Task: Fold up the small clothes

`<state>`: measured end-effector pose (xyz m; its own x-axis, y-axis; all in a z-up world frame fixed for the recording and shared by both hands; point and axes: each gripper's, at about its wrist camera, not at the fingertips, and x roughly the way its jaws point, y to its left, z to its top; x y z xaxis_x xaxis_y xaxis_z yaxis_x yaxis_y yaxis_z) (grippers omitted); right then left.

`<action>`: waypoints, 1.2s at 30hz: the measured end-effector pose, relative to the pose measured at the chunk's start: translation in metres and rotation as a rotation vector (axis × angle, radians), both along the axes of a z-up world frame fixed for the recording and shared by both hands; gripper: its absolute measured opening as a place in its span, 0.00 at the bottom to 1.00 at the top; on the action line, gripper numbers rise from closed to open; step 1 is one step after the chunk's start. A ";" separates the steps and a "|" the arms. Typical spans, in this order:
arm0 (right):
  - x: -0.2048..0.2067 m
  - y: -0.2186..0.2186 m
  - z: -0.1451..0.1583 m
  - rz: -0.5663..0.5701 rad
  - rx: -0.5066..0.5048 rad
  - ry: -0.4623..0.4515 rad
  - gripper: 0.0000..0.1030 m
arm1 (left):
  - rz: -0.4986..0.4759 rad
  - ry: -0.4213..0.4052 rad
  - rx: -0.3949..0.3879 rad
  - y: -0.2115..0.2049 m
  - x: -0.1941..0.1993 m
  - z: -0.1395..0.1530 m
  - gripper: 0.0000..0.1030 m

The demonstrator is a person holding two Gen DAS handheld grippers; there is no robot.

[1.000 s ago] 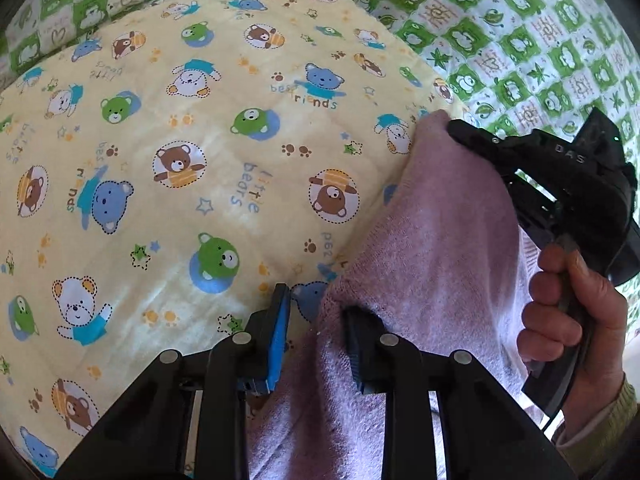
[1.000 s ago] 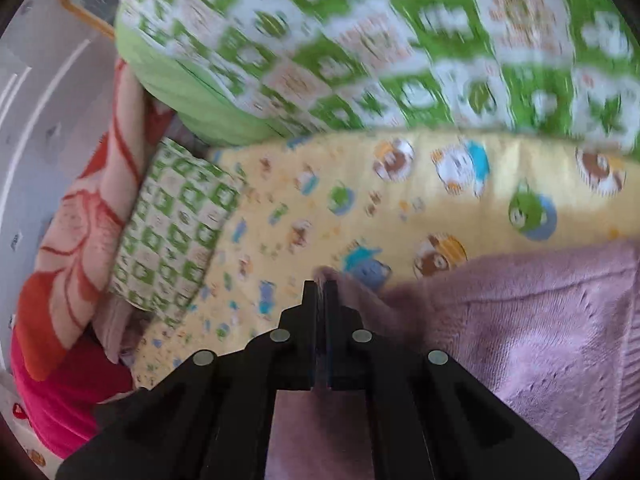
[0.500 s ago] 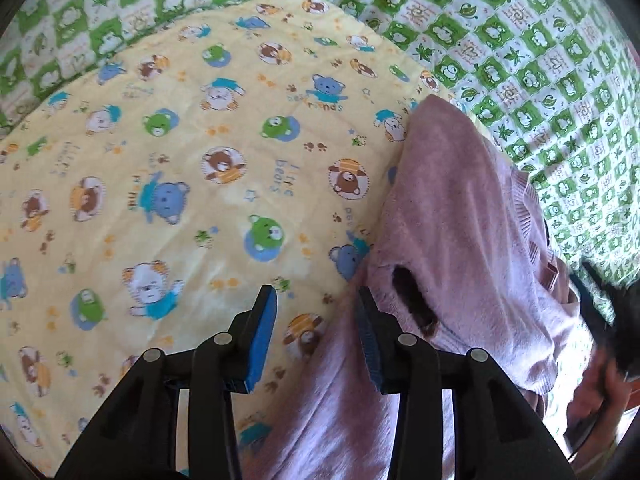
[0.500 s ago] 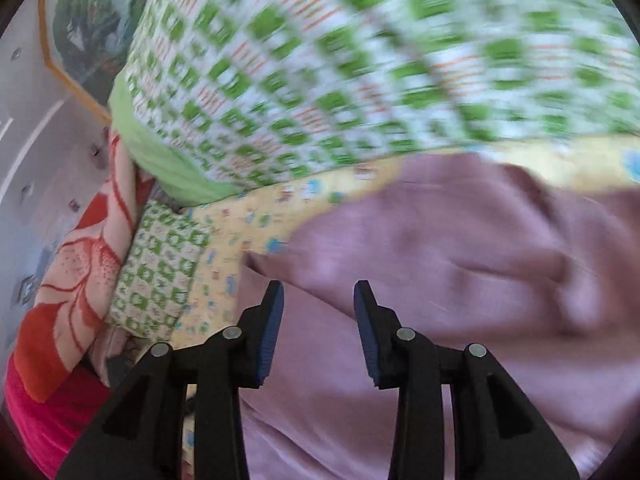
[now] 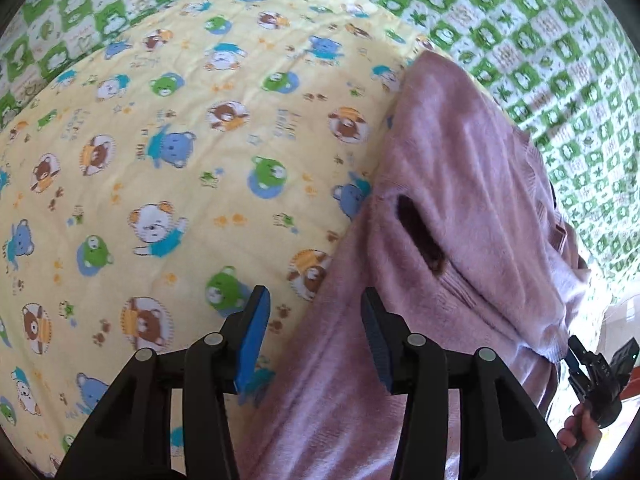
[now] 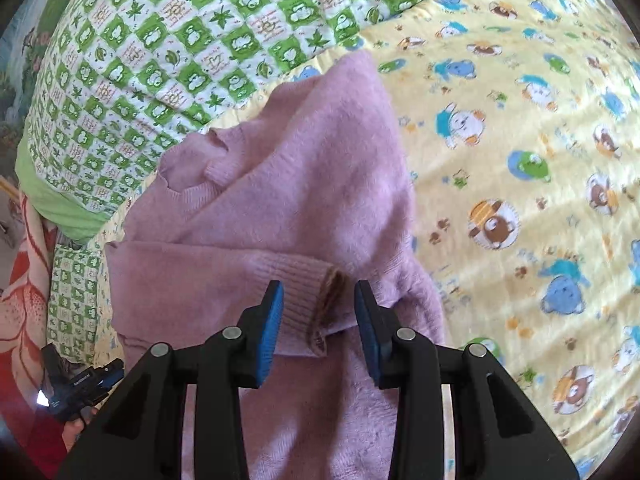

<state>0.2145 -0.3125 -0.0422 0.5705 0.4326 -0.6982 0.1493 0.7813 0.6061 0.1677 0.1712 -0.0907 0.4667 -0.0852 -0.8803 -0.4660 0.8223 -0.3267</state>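
With both sleeves laid across the pink sweater [image 6: 304, 184], left tongs [image 5: 316, 336] and right tongs [image 6: 318, 322] stand open, gripping nothing; the body fold ahead of them remains.

Pink sweater [image 6: 304, 184] showing fuzzy matt knit, cuff [image 6: 304, 300] ribbed; bear-print blanket [image 5: 180, 140] appearing soft, quilted cotton cloth.

The pink sweater [image 5: 452, 208] runs off the bottom edge — hem unseen.
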 end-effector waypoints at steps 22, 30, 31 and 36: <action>0.044 -0.017 -0.003 0.033 -0.057 0.131 0.08 | -0.094 0.045 0.199 -0.036 0.107 0.002 0.52; 0.019 0.023 0.042 0.061 -0.174 -0.106 0.10 | -0.095 0.041 0.199 -0.031 0.097 0.009 0.52; 0.024 0.033 0.037 0.117 -0.150 -0.089 0.10 | -0.096 0.041 0.202 -0.030 0.094 0.011 0.52; 0.033 0.028 -0.014 0.080 -0.111 0.111 0.10 | -0.133 0.021 0.216 -0.030 0.064 0.028 0.55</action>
<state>0.2477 -0.2844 -0.0558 0.4538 0.3900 -0.8013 0.1451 0.8548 0.4982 0.2319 0.1413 -0.0624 0.4451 0.0464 -0.8943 -0.3540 0.9264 -0.1282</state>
